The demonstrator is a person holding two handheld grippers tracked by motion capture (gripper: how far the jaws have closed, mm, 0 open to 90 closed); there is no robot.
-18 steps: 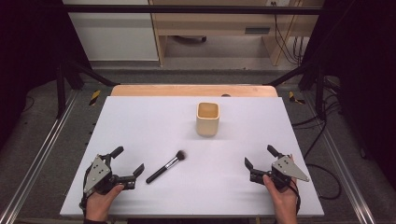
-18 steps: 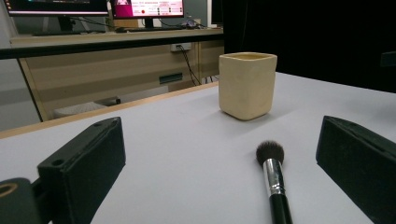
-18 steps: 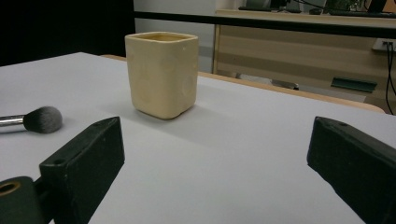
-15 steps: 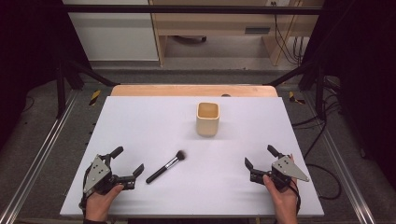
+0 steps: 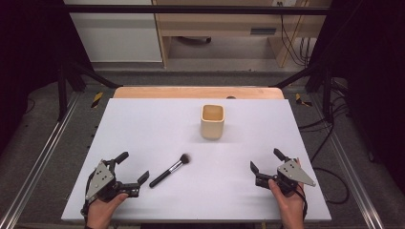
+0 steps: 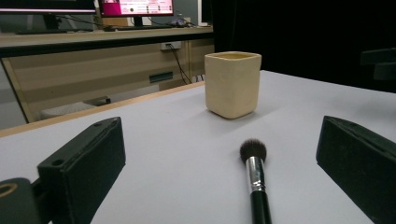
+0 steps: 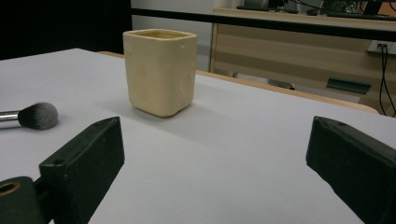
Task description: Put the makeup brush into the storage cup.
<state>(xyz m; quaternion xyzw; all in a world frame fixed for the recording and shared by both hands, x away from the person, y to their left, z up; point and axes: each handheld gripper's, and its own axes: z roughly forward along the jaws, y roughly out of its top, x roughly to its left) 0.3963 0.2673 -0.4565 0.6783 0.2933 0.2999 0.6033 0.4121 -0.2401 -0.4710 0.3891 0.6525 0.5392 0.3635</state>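
A makeup brush [image 5: 170, 170] with a black handle, silver ferrule and dark bristles lies flat on the white table [image 5: 143, 124], bristles toward the far right. Behind it stands a cream square cup [image 5: 212, 121], upright. My left gripper [image 5: 133, 167] rests near the front left edge, open, its jaws wide apart; the brush [image 6: 254, 179] lies just ahead between them, untouched, with the cup [image 6: 232, 83] beyond. My right gripper [image 5: 267, 161] rests at the front right, open and empty; in its view the cup [image 7: 160, 71] stands ahead and the brush's bristles [image 7: 38, 115] show at the left.
A wooden strip [image 5: 198, 92] runs along the table's far edge. Metal frame rails [image 5: 43, 157] flank the table on both sides. Wooden furniture [image 5: 229, 24] and cables stand on the floor beyond.
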